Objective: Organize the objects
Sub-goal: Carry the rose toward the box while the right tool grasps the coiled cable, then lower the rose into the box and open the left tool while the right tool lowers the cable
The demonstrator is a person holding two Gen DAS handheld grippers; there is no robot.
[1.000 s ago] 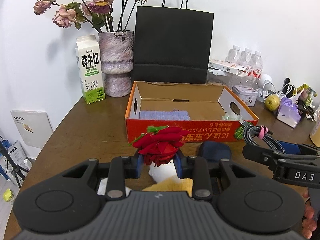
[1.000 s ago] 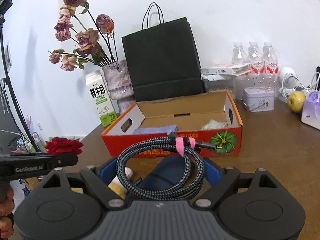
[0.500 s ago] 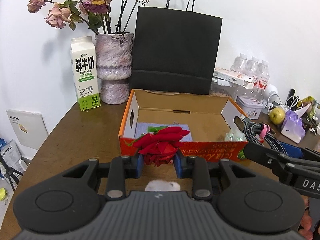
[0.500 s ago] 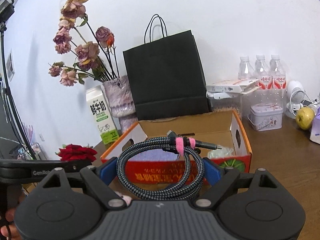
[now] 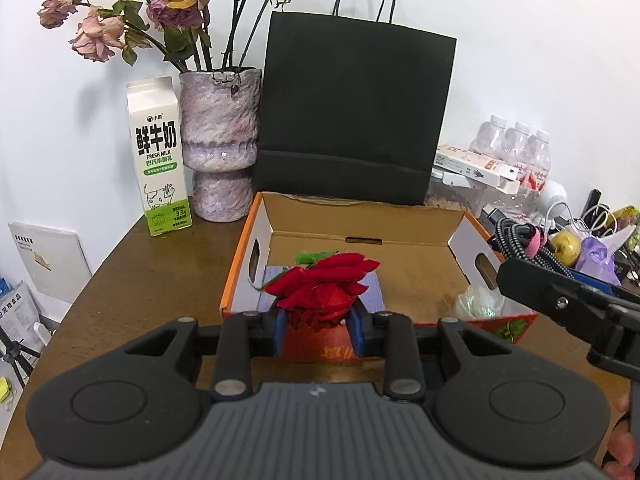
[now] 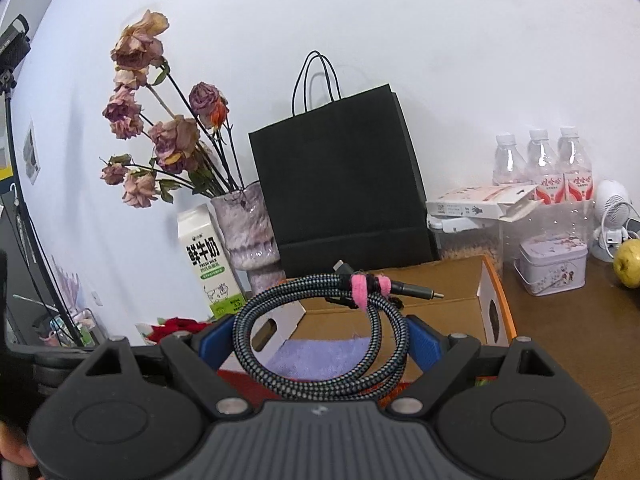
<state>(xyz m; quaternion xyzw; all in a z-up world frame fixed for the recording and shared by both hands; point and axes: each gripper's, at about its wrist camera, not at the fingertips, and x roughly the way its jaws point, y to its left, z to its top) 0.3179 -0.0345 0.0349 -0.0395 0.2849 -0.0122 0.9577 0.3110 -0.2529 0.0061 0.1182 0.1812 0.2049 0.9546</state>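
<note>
The red rose (image 5: 324, 286) is sitting clamped in your left gripper (image 5: 319, 330) above the cardboard box (image 5: 440, 222); your right gripper (image 6: 320, 354) is pinching the coiled cable (image 6: 320, 344). You are mid-carry; next, I judge, you are lowering both inside before releasing.

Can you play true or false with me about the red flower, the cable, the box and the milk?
1. The left gripper holds a red rose in its jaws. True.
2. The right gripper holds a banana. False: it holds a coiled braided cable tied with a pink strap.
3. The cardboard box is closed. False: it is open, with a purple cloth inside.
4. The milk carton stands beside the vase of dried flowers. True.
5. The black paper bag lies flat inside the box. False: it stands upright behind the box.
</note>
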